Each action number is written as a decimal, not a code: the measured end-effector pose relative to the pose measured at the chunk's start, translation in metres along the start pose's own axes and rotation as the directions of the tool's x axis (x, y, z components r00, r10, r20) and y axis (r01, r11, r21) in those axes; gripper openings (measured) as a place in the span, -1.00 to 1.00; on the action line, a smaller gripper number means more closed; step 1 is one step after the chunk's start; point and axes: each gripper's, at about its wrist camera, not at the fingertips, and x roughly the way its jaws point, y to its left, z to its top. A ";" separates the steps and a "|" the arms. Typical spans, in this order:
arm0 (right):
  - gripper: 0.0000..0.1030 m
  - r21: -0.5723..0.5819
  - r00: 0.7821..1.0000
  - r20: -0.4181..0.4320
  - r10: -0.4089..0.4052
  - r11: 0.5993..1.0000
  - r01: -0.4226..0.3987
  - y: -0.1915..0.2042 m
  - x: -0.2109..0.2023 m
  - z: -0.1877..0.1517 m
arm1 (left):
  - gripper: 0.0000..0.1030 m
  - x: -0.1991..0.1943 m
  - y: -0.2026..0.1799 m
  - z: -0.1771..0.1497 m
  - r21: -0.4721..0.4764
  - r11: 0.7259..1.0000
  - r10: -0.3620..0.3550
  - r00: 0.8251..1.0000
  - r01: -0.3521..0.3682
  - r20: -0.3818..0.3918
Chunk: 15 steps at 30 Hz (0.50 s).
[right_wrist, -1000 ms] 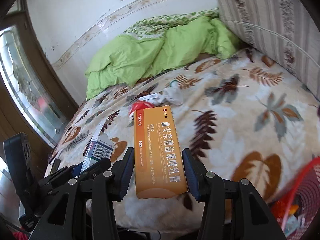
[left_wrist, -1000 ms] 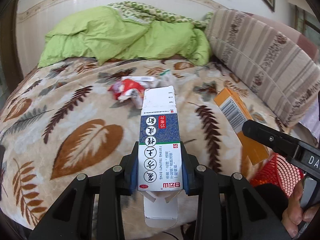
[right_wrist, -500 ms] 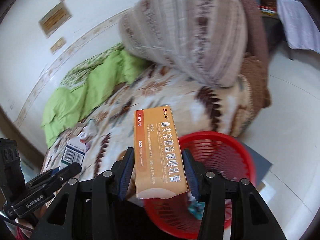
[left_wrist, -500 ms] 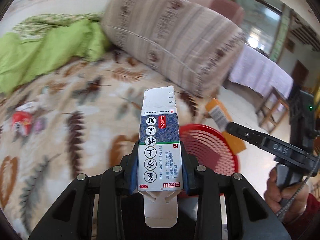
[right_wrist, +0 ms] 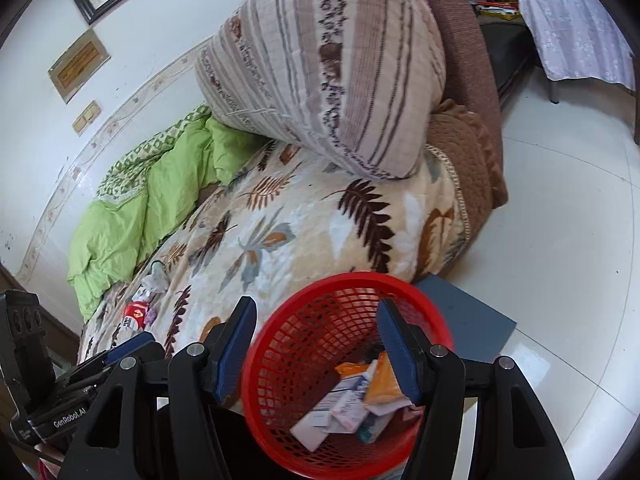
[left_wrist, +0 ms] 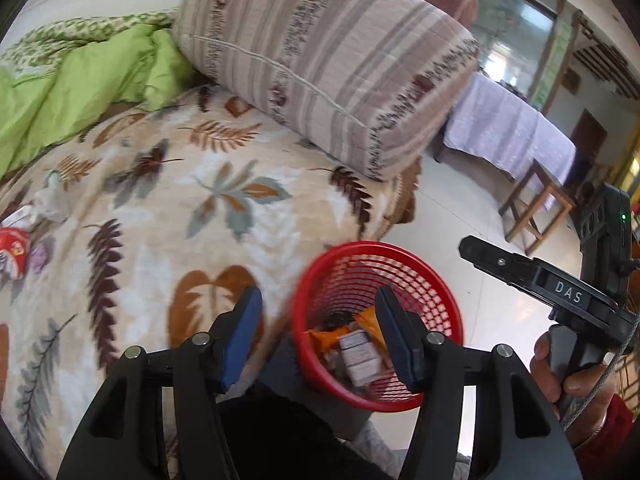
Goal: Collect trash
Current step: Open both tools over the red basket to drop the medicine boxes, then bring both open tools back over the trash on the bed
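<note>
Item: round red plastic mesh basket [right_wrist: 344, 372] on the floor beside the bed, holding flat cardboard boxes [right_wrist: 340, 408].

Our left gripper [left_wrist: 318, 336] and right gripper [right_wrist: 316, 354] hang over it, jaws spread wide and empty, placed for dropping.

Outstanding: crumpled red-and-white wrappers [right_wrist: 138, 314] on the leaf-print blanket [right_wrist: 280, 240].

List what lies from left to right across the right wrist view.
Green quilt → red wrapper on the bed → striped pillow → red basket → grey mat on the floor → table with the lilac cloth.
</note>
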 end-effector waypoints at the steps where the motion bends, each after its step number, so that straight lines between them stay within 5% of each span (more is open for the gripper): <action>1: 0.28 -0.010 1.000 -0.007 0.012 1.000 -0.012 0.006 0.003 -0.002 | 0.18 -0.005 0.009 -0.001 -0.012 1.000 0.021 1.000 -0.021 0.010; 9: 0.31 -0.149 0.990 -0.107 0.089 0.983 -0.105 0.072 0.042 -0.013 | 0.27 -0.042 0.099 -0.019 -0.130 0.969 0.217 0.975 -0.210 0.046; 15: 0.31 -0.246 0.974 -0.190 0.125 0.954 -0.170 0.125 0.072 -0.026 | 0.27 -0.060 0.185 -0.039 -0.290 0.897 0.352 0.936 -0.333 0.016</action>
